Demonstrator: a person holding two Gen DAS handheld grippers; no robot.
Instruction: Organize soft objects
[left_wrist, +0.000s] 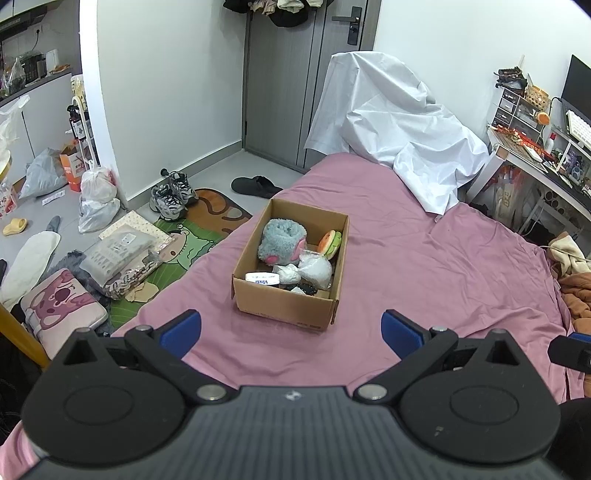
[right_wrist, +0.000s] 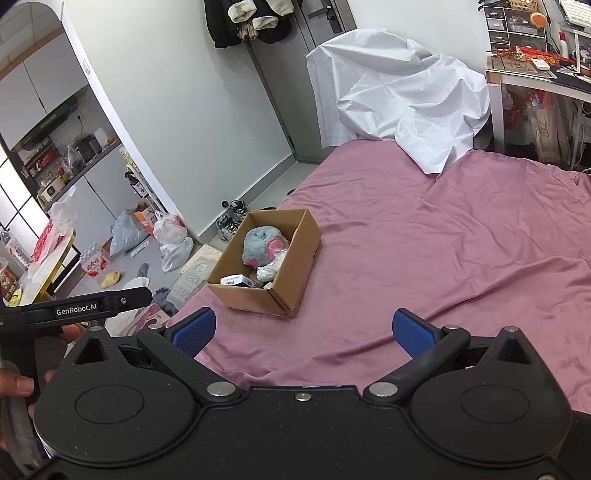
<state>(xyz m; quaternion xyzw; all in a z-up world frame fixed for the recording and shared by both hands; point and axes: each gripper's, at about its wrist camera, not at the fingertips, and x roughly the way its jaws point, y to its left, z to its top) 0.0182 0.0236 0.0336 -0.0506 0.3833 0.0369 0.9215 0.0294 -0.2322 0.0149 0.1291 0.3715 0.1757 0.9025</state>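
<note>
A cardboard box (left_wrist: 284, 306) stands on the pink bed sheet (left_wrist: 424, 266). In it lie a grey plush toy with pink patches (left_wrist: 281, 242), a burger-shaped soft toy (left_wrist: 330, 243), a white bagged soft item (left_wrist: 316, 271) and a tissue pack (left_wrist: 262, 278). My left gripper (left_wrist: 291, 332) is open and empty, held above the sheet just short of the box. In the right wrist view the box (right_wrist: 291, 266) sits ahead and to the left, with the grey plush (right_wrist: 263, 246) inside. My right gripper (right_wrist: 303, 332) is open and empty over the sheet.
A white sheet (left_wrist: 399, 122) covers something at the bed's far end. Floor left of the bed holds sneakers (left_wrist: 173, 194), a slipper (left_wrist: 256, 186), bags (left_wrist: 98, 199) and packets. A cluttered desk (left_wrist: 539, 155) stands right. Orange cloth (left_wrist: 576, 291) lies at the bed's right edge.
</note>
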